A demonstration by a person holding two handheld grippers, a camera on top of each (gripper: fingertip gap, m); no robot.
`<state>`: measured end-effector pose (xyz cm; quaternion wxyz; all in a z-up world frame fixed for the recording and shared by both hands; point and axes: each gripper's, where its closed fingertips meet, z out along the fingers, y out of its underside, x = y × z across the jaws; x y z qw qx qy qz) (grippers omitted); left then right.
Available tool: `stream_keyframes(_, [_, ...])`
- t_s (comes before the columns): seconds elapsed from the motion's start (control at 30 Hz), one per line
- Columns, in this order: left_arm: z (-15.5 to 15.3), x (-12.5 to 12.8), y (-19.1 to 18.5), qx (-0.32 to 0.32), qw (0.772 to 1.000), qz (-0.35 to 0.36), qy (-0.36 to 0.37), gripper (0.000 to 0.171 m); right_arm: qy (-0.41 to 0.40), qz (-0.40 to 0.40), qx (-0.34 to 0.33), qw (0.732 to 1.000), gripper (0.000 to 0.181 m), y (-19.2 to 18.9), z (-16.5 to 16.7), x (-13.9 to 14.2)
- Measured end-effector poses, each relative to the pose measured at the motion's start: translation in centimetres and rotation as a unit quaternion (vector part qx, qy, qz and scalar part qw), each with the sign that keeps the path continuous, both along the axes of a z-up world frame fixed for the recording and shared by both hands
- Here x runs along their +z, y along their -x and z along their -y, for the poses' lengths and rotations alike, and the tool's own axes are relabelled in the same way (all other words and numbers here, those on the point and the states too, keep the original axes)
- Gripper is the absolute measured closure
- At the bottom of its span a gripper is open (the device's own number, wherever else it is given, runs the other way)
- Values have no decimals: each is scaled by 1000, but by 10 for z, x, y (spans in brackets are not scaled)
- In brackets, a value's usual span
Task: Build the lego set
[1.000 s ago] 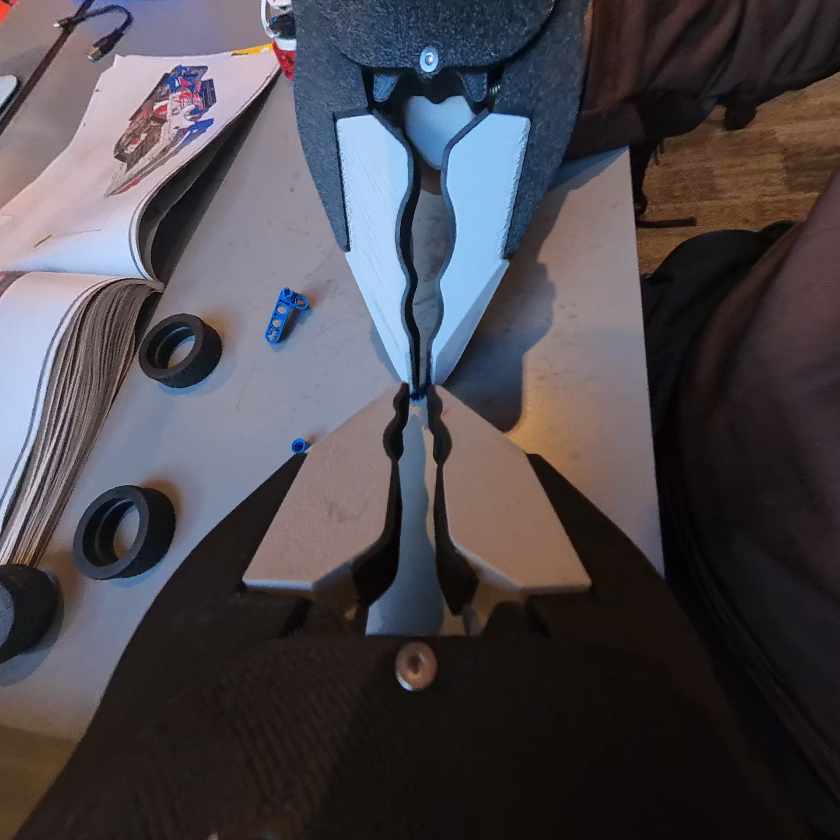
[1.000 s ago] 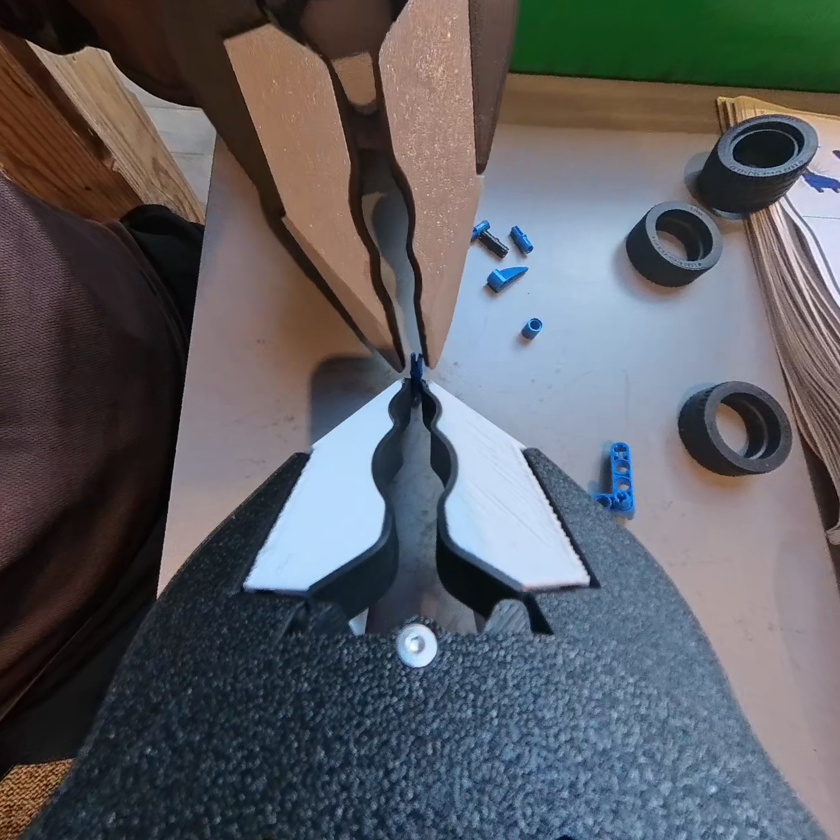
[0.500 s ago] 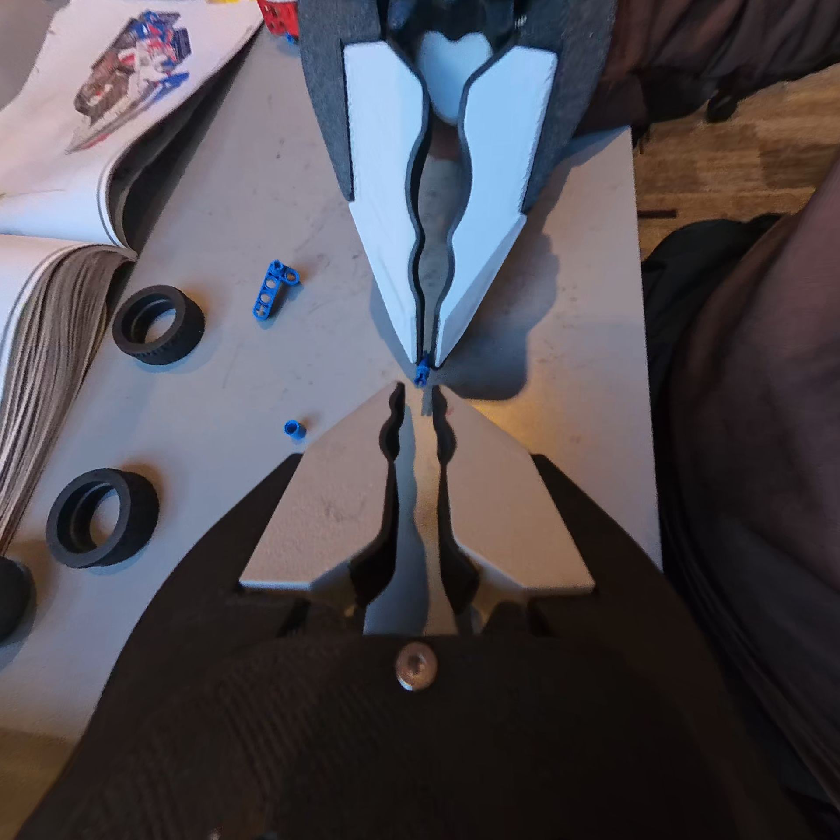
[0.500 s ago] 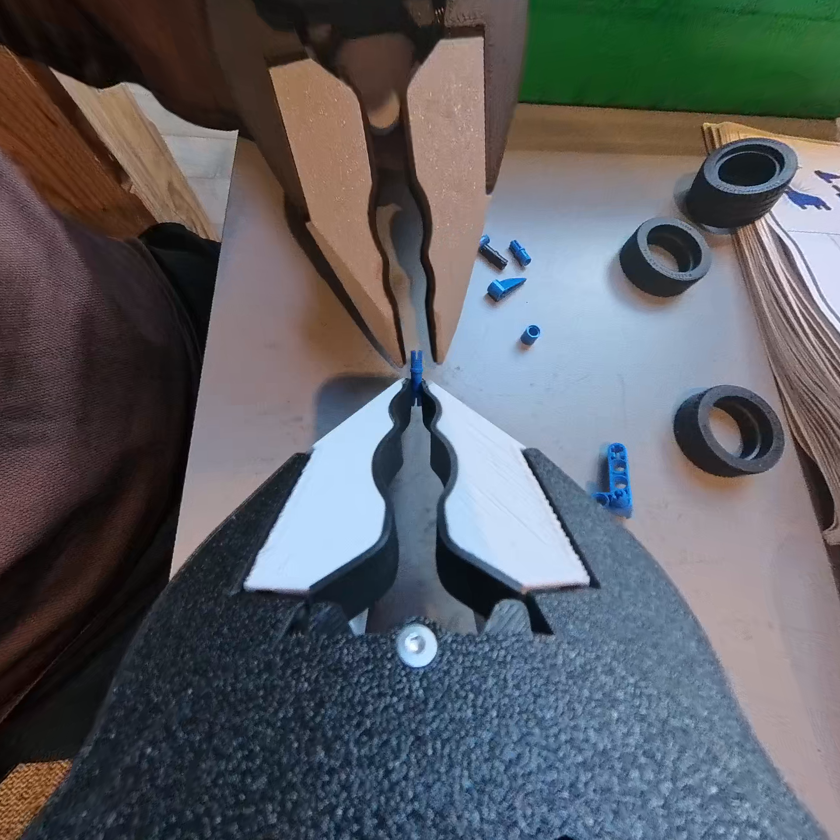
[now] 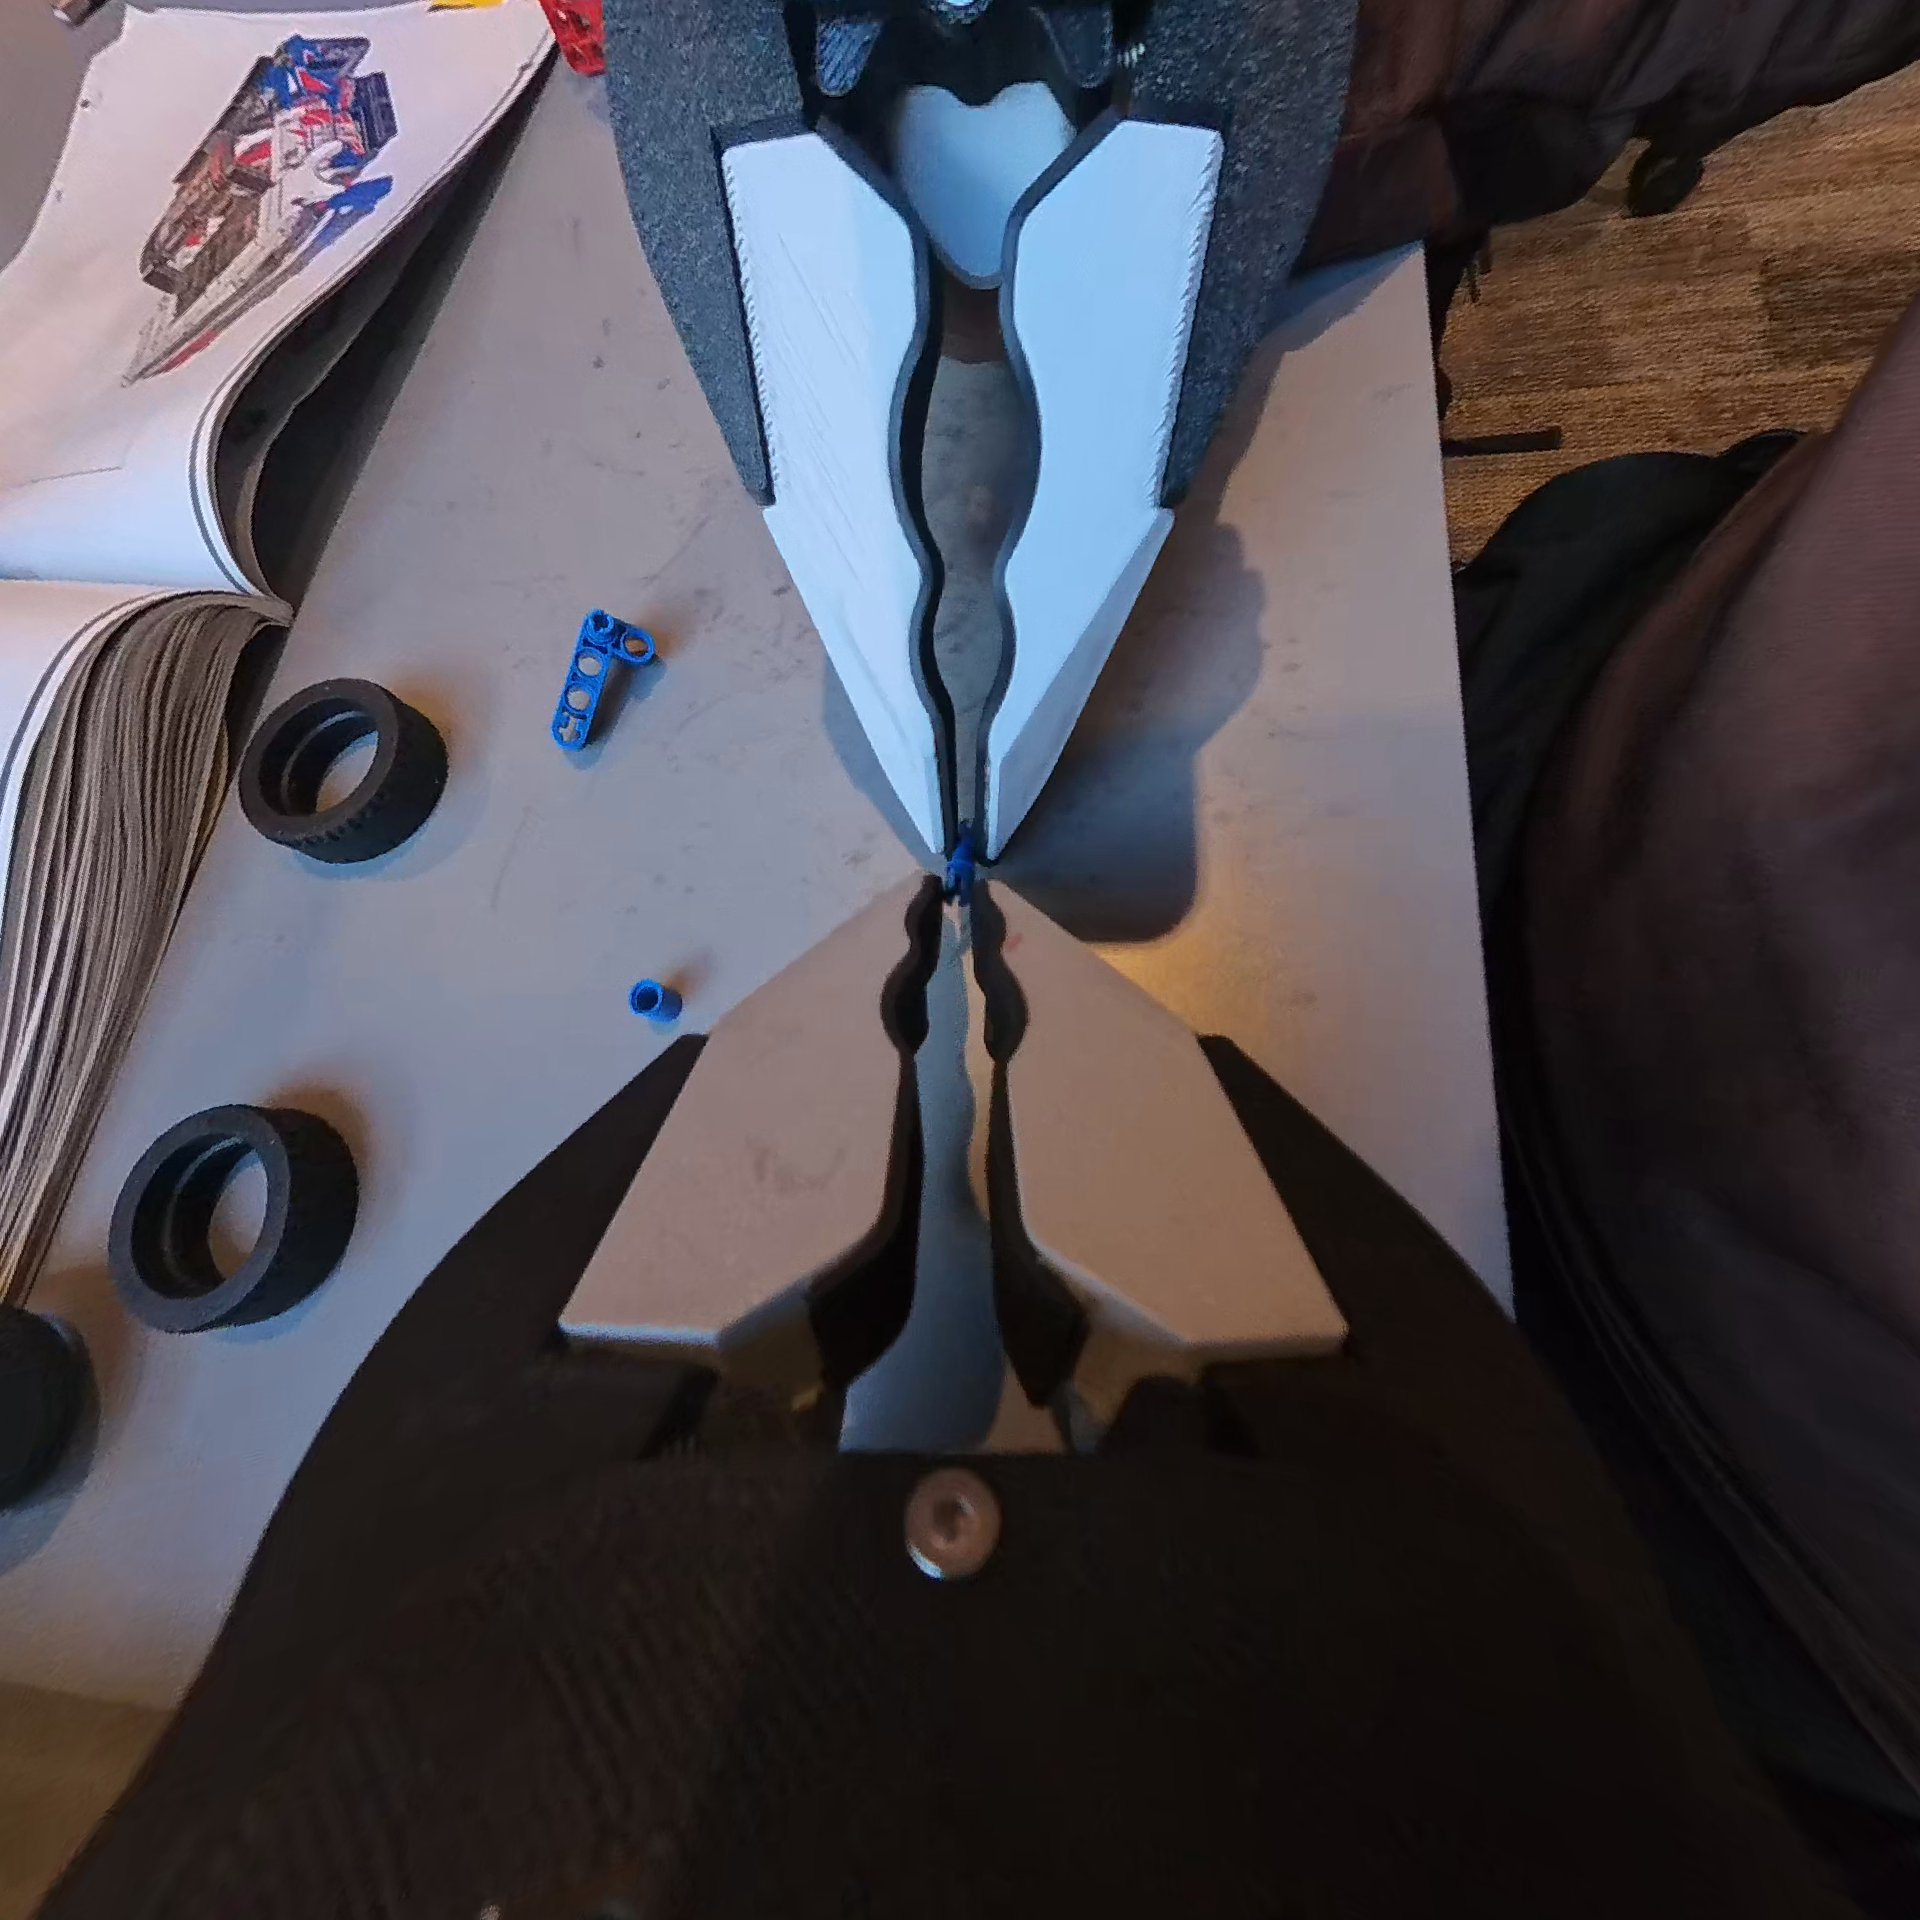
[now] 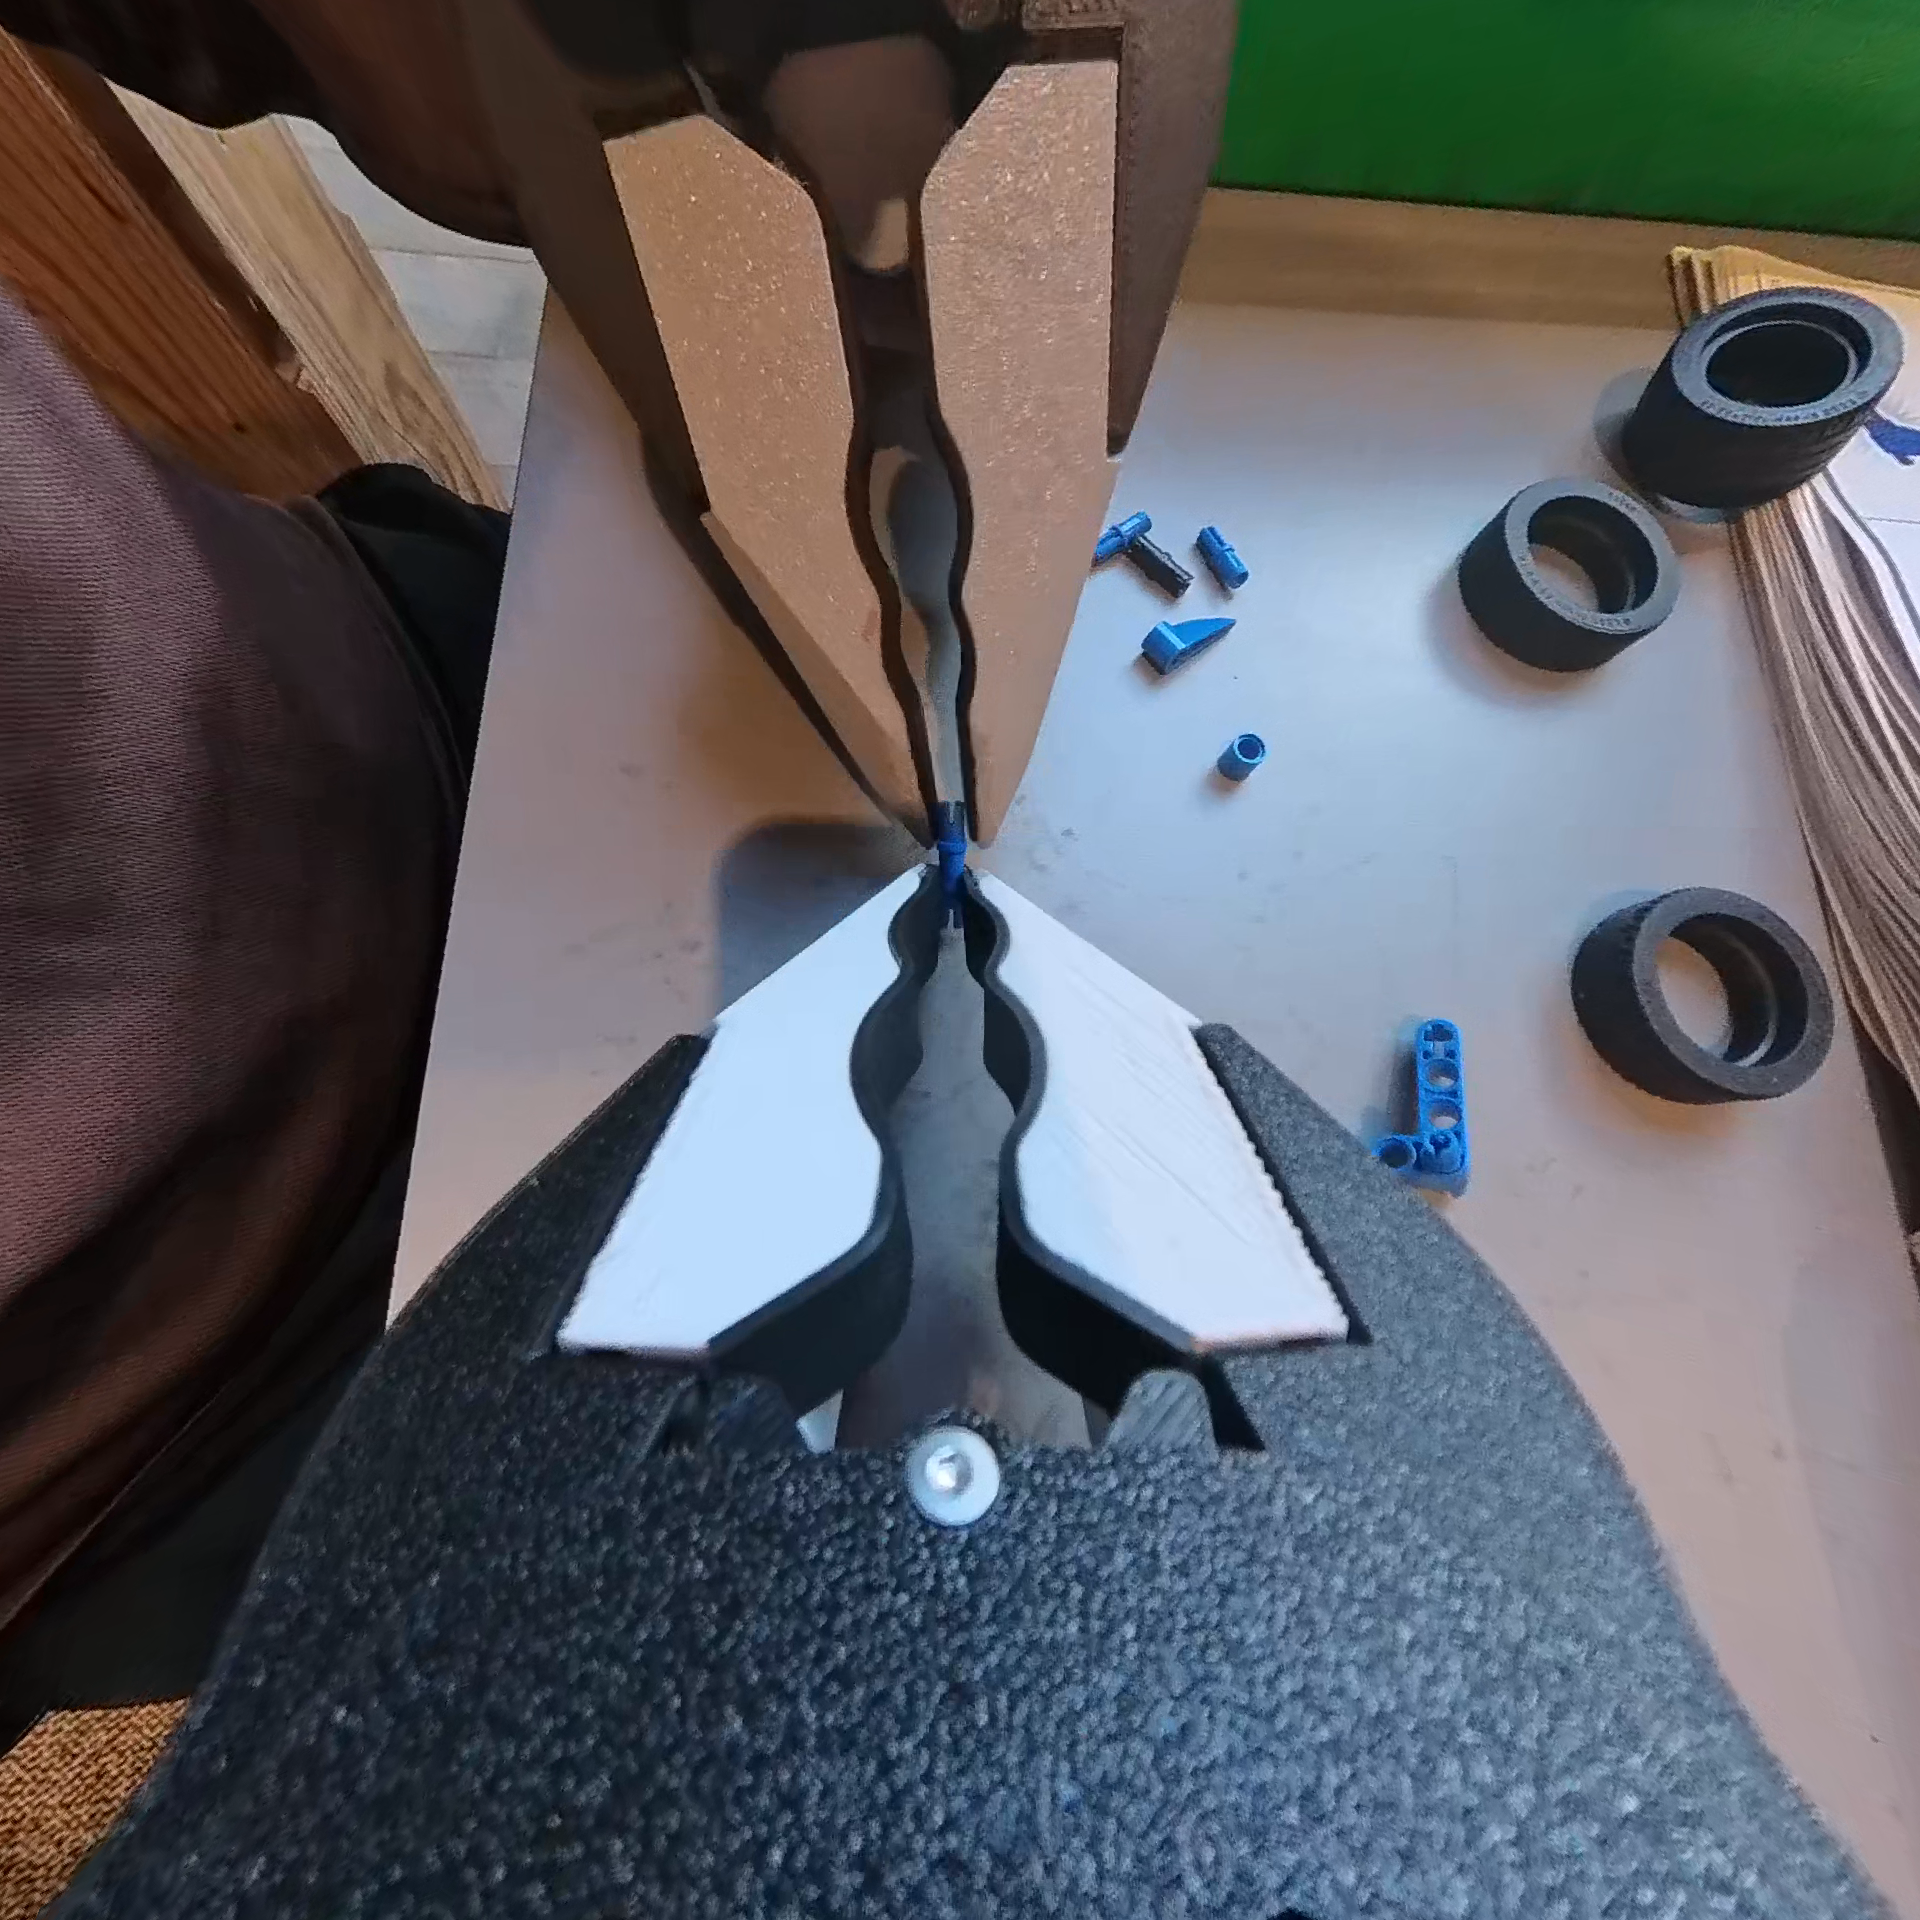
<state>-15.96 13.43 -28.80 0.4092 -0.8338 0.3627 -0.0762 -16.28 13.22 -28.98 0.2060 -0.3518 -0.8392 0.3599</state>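
Observation:
A small blue pin is held just above the grey table, pinched from both ends. My left gripper, with tan fingers, is shut on its near end. It enters the right wrist view from the top. My right gripper, with white fingers, is shut on the other end and comes in from the top of the left wrist view. The two grippers meet tip to tip.
On the table lie a blue L-shaped beam, a blue bush, a blue wedge, small pins and black tyres. An open instruction booklet lies beside them. The table edge and a person's dark clothing are close. Left and right tips are no more than a few centimetres apart. From either gripper's tips it is about 6 cm to the blue bush. Seen from the left wrist view as well.
Half a second ago my left gripper was open and a little back from the pin. It has moved forward and shut on the pin's end again. The right gripper kept its hold.

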Motion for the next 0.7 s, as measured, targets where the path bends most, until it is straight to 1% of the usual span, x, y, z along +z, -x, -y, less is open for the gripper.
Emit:
stream_keyframes(0.13, [-2, 0, 3, 12, 1000, 1, 2, 170, -3, -3, -8, 1000, 178, 2, -2, 0])
stream_keyframes(0.27, [-5, 16, 3, 20, 998, 30, -44, 171, 37, -21, -17, 999, 172, 3, -5, 12])
stream_keyframes(0.37, [-4, 33, -1, 8, 994, 73, -80, 170, 39, -36, -16, 998, 177, 3, -4, 16])
stream_keyframes(0.47, [-5, 35, 0, 10, 993, 90, -76, 170, 27, -59, -19, 998, 177, 5, -5, 20])
stream_keyframes(0.7, [-3, 43, 0, 5, 990, 105, -96, 170, 71, -82, -10, 994, 175, 3, -1, 36])
